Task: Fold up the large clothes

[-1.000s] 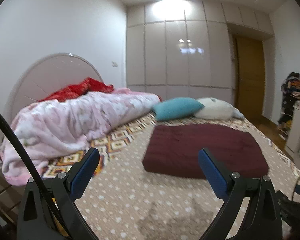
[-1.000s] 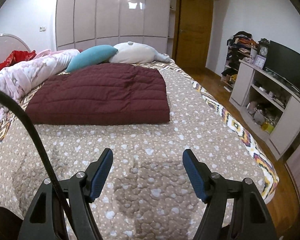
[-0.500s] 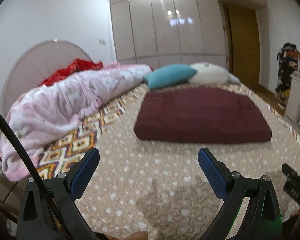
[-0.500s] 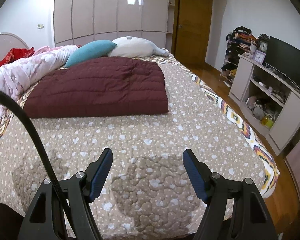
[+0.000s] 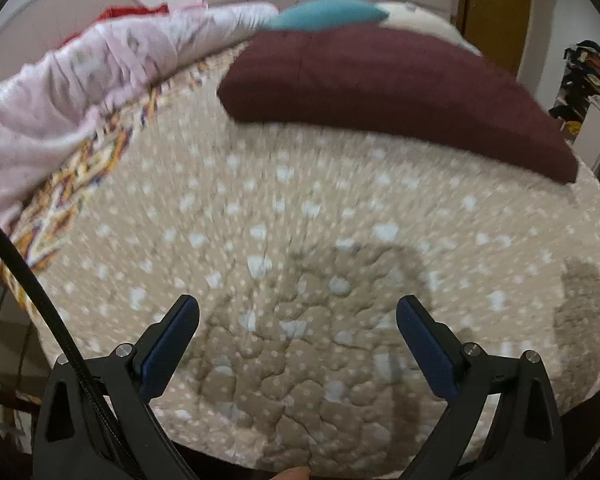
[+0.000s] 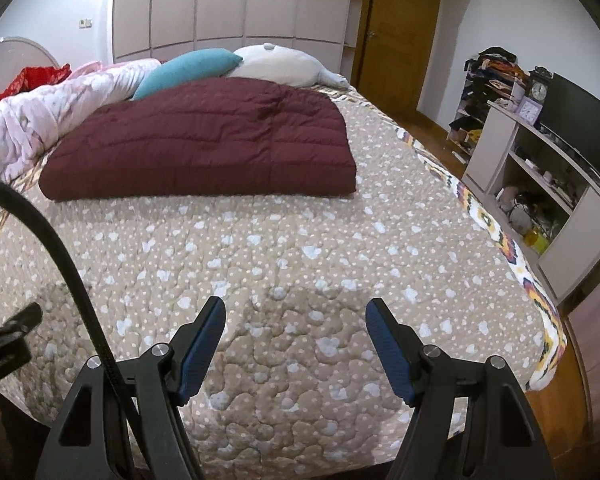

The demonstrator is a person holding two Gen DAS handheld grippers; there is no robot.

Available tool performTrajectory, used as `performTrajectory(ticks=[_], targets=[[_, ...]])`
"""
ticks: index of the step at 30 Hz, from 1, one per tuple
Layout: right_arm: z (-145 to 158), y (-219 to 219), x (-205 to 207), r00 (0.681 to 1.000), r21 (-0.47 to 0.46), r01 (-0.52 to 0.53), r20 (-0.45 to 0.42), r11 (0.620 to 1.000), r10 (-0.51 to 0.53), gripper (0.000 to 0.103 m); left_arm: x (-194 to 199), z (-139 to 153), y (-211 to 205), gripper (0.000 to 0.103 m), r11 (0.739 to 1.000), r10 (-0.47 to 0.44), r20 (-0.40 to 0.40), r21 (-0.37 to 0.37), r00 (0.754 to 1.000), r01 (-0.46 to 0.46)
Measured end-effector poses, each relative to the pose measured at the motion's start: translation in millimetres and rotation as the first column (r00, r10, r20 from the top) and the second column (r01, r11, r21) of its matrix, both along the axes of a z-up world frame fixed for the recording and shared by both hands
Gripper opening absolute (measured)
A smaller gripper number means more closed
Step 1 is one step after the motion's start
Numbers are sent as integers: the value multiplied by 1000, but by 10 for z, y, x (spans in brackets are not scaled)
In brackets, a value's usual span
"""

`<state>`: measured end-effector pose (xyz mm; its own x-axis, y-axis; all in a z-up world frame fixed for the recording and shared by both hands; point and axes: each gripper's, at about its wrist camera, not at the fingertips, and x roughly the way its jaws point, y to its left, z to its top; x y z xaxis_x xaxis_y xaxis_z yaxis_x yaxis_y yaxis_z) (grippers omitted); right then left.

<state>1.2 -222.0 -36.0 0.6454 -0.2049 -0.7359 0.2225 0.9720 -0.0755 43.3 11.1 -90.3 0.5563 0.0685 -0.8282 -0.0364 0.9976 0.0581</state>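
Left wrist view smeared by motion blur — bedspread [image 5: 300,208] dots streaked, far end of the bed hard to read. Left gripper [image 5: 298,312] spread wide, nothing between the blue pads, hovering over the foot edge of the bed. Right gripper [image 6: 296,316] likewise released and empty, above the same foot edge, nearer the right corner.

Maroon quilted garment [image 6: 204,144] lying folded flat across the middle of the bed toward the head end, well apart from both tools; its near edge parallel to the foot edge. In the left view its far right corner [image 5: 556,164] reaching close to the right edge of the bed. Behind it, partly hidden, a teal pillow [image 6: 188,68] and a white plush [image 6: 280,64], the latter mostly cut off in the left view.

Pink duvet [image 6: 32,120] heaped along the left edge, covering the patterned border there; something red [image 6: 32,80] beyond it, too hidden to identify.

Broad bare stretch of bedspread between garment and foot edge. Right edge open to wooden floor, with a shelf unit [image 6: 540,184] and dark screen [image 6: 580,128] standing off it. Black cable [image 6: 64,264] crossing the left of the right view.
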Motion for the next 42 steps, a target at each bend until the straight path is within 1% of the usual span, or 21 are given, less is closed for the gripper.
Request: performTrajectory(ticks=[2,3,6,9,12,17,20,22,25,31,33,36,42], targets=[[-36,32,26,1000,-4,-7,-11,1000,7,76,58,-130,52,98,1000,10,-39,-17,999,-11],[-55,51,39,1000,-6,-11,-16,1000,11,76,68,-179,72,98,1000,11,-43,-24,999,-12],[-101,91,74,999,-8,-20,-28,1000,19,76,60,-209,62,99,1000,3,-8,0,1000,-3],[-151,122,118,999,-7,-27,-45,1000,27,76,53,-263,58,103,1000,10,19,0,1000,-10],[-182,151,148,998,-6,-35,-55,999,35,76,44,-268,44,103,1000,8,37,6,999,-8],[-230,168,191,997,-12,-39,-69,999,38,76,33,-274,50,103,1000,0,44,-1,999,0],[-249,174,194,996,-12,-39,-75,999,38,76,48,-258,67,103,1000,-10,29,-13,1000,10],[-244,191,181,996,-14,-42,-74,999,41,76,54,-217,94,103,999,-10,19,-31,1000,10],[-208,205,157,997,-28,-46,-63,999,44,76,-7,-94,123,103,999,25,36,-43,999,-24],[-111,190,86,999,-34,-32,-37,999,31,76,-271,325,14,103,1000,8,136,-8,991,-7],[-91,184,66,999,-32,-28,-33,999,27,76,-350,427,-22,103,1000,-8,150,-6,989,9],[-61,174,35,999,-30,-23,-28,999,22,76,-444,532,-56,103,1000,-22,159,-18,987,25],[-3,178,-26,1000,-33,-22,-11,999,22,76,-527,591,-96,103,999,-36,158,-28,987,41]])
